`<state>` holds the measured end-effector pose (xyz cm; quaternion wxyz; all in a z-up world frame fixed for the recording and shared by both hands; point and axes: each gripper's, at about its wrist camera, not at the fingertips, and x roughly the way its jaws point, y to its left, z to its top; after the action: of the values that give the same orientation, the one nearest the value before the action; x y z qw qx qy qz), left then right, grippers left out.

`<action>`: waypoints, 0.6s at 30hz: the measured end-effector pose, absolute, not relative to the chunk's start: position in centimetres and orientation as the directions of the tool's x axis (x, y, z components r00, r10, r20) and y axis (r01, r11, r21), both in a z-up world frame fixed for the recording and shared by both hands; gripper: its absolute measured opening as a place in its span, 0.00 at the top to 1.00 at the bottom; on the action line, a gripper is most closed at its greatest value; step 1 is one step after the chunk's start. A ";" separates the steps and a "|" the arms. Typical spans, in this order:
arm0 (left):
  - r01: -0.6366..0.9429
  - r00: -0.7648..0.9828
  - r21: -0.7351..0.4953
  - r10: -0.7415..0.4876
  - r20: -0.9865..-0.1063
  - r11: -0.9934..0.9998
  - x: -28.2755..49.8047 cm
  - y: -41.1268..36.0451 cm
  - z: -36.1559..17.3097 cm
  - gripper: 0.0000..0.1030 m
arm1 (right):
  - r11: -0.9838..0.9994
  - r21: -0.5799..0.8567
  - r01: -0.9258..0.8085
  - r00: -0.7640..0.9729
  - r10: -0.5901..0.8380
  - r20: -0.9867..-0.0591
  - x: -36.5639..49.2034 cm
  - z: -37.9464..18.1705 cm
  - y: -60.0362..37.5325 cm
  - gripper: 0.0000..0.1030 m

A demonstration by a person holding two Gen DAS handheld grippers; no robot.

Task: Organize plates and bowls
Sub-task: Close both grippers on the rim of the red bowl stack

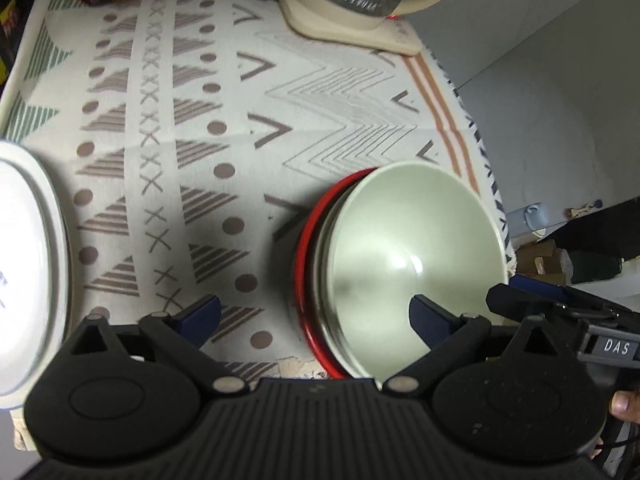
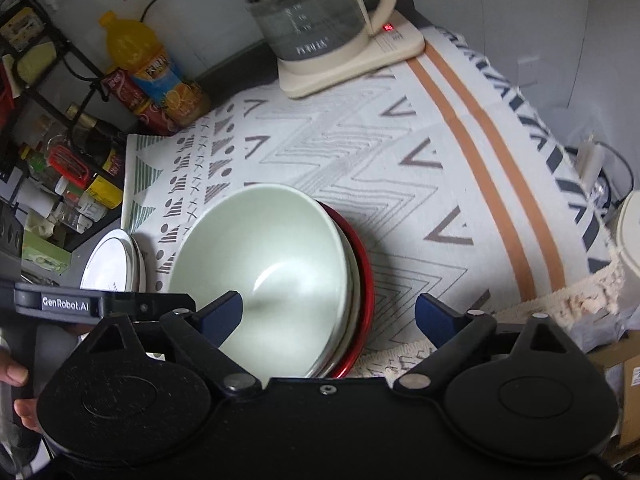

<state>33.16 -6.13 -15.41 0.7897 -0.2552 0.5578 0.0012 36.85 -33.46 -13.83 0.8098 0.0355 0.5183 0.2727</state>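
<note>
A pale green bowl (image 1: 404,248) (image 2: 264,264) sits nested in a stack, with a red bowl rim (image 1: 310,248) (image 2: 366,280) showing under it, on the patterned cloth. White plates (image 1: 24,280) (image 2: 112,268) lie at the cloth's left edge. My left gripper (image 1: 316,316) is open, its right fingertip over the green bowl's near side and its left one over the cloth. My right gripper (image 2: 330,312) is open and straddles the stack's near right rim, its left fingertip over the bowl's inside. Nothing is pinched by either.
A glass kettle on a cream base (image 2: 320,20) (image 1: 360,0) stands at the back of the cloth (image 1: 200,120). Drink bottles (image 2: 160,76) and a rack of jars (image 2: 60,168) crowd the back left. The table's right edge drops to the floor with boxes (image 1: 540,256).
</note>
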 end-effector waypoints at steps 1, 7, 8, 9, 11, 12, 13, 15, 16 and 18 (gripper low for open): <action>-0.296 0.365 -0.402 -0.287 -0.886 0.866 33.2 -6.2 -15.9 0.03 | 0.851 0.344 -0.396 0.308 0.477 -0.823 37.0 -14.2 -33.5 0.11; -0.322 0.344 -0.386 -0.273 -0.899 0.864 33.5 -6.5 -17.2 0.03 | 0.857 0.382 -0.346 0.269 0.481 -0.835 38.1 -16.6 -34.1 0.20; -0.323 0.346 -0.389 -0.275 -0.897 0.863 33.5 -6.5 -17.2 0.03 | 0.855 0.390 -0.342 0.263 0.485 -0.834 38.2 -16.9 -34.3 0.22; -0.323 0.349 -0.395 -0.280 -0.894 0.860 33.6 -6.6 -17.3 0.03 | 0.855 0.393 -0.337 0.258 0.486 -0.835 38.3 -17.2 -34.3 0.23; -0.317 0.359 -0.421 -0.304 -0.883 0.850 33.7 -6.7 -17.5 0.04 | 0.858 0.398 -0.324 0.249 0.483 -0.839 38.7 -17.7 -34.5 0.26; -0.316 0.365 -0.428 -0.308 -0.879 0.847 33.8 -6.8 -17.5 0.04 | 0.857 0.403 -0.321 0.244 0.486 -0.839 38.8 -17.9 -34.6 0.28; -0.316 0.369 -0.425 -0.303 -0.879 0.848 33.9 -6.9 -17.5 0.05 | 0.855 0.408 -0.319 0.240 0.489 -0.839 39.0 -18.1 -34.6 0.30; -0.321 0.370 -0.415 -0.291 -0.882 0.851 34.0 -7.0 -17.7 0.06 | 0.855 0.412 -0.316 0.234 0.490 -0.840 39.2 -18.4 -34.6 0.36; -0.324 0.373 -0.420 -0.293 -0.880 0.848 34.0 -7.1 -17.8 0.06 | 0.855 0.412 -0.316 0.232 0.490 -0.840 39.4 -18.6 -34.6 0.38; -0.335 0.382 -0.444 -0.311 -0.871 0.831 34.1 -7.0 -18.1 0.08 | 0.852 0.416 -0.319 0.223 0.494 -0.841 39.6 -19.0 -34.6 0.44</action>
<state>34.12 -6.98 -18.11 0.7787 -0.2905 0.5560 0.0080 39.57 -34.57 -18.98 0.7781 0.0773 0.5661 0.2610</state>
